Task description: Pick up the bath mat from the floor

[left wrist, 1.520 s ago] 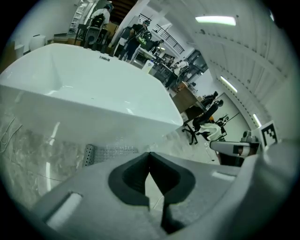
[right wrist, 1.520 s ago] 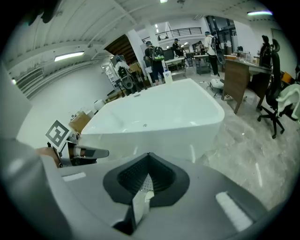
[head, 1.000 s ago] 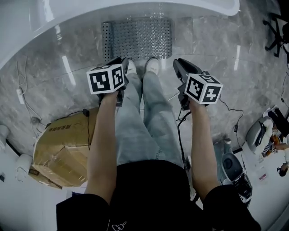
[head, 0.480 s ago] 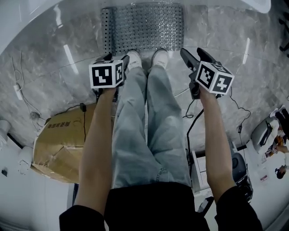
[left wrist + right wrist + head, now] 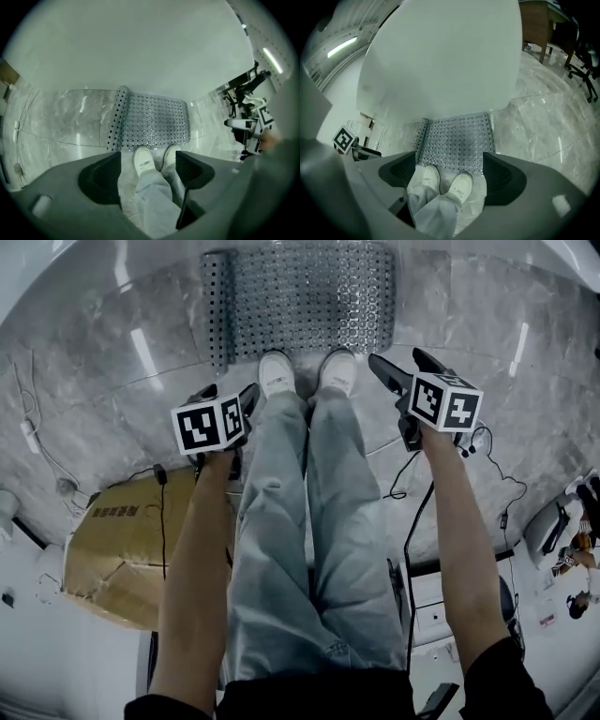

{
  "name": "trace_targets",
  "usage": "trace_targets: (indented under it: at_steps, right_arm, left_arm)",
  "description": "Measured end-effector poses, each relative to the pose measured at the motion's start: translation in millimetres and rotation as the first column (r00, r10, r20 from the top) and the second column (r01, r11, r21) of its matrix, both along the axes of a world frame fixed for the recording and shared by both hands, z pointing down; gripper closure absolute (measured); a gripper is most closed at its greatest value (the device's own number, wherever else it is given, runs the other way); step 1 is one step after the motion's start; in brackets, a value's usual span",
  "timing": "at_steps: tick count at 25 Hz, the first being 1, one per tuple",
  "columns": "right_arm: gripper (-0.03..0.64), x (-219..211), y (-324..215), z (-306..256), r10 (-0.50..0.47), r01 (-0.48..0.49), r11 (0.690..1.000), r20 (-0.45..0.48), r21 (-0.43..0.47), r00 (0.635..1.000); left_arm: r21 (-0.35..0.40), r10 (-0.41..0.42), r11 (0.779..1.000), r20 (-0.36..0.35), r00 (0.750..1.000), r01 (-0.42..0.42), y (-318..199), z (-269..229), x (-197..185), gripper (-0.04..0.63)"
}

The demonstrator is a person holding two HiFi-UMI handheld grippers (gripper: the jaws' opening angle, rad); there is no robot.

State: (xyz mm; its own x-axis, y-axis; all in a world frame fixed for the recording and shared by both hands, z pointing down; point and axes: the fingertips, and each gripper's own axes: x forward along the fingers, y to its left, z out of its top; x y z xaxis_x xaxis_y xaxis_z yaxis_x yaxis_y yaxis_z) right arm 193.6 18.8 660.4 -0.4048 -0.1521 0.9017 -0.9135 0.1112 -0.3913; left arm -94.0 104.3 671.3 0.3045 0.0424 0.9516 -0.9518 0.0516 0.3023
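Far across the grey marble floor (image 5: 103, 399), hard against the foot of the white bathtub (image 5: 140, 47): a grey perforated bath mat (image 5: 300, 296), lying flat, left edge turned up in a low curl. Just near of it, a pair of white shoes (image 5: 277, 371), toes at the mat's near edge, with pale jeans (image 5: 309, 521) running back toward the camera. To the left of the left leg, hanging over bare floor and pointing steeply down: the left gripper (image 5: 227, 395), marker cube on top, held by a bare forearm. Jaws spread and released, having just been opening, with nothing clasped; between them only the shoes and marble below. To the right of the right leg, likewise tilted steeply down: the right gripper (image 5: 403, 364), jaws also just opened wide and empty, framing the shoes and the mat's near edge in its own view. Both tools clear of the mat, not touching it, one off each near corner. Near left on the floor, a brown cardboard box (image 5: 122, 540) with a thin wire across it. Near right, a black cable (image 5: 412, 512) trailing over the marble.
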Motion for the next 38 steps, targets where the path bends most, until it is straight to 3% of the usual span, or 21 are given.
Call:
trace_targets:
  at_steps: [6, 13, 18, 34, 38]
  right_arm:
    - [0.112, 2.5, -1.8, 61.2, -0.050, 0.052, 0.997, 0.028, -0.051, 0.998]
    - [0.095, 21.7, -1.4, 120.1, -0.066, 0.066, 0.992, 0.006, -0.103, 0.998]
    - [0.092, 33.6, -14.6, 148.6, -0.031, 0.031, 0.994, 0.007, -0.104, 1.000]
    - [0.092, 57.2, -38.9, 246.2, -0.152, 0.151, 0.983, 0.001, -0.106, 0.988]
    - [0.095, 66.9, -49.1, 267.5, -0.145, 0.144, 0.986, -0.007, -0.089, 0.989]
  left_arm:
    - [-0.037, -0.009, 0.999, -0.001, 1.000, 0.009, 6.1, 49.7, -12.2, 0.158]
    - [0.009, -0.026, 1.000, -0.016, 1.000, 0.026, -25.5, 102.7, -21.9, 0.090]
    - [0.020, 0.007, 1.000, -0.008, 1.000, -0.007, -44.1, 139.9, -28.8, 0.084]
    - [0.036, 0.100, 0.994, 0.039, 0.994, -0.101, -71.4, 252.0, -62.4, 0.084]
    - [0.032, 0.100, 0.994, 0.086, 0.991, -0.103, -71.7, 267.5, -81.8, 0.084]
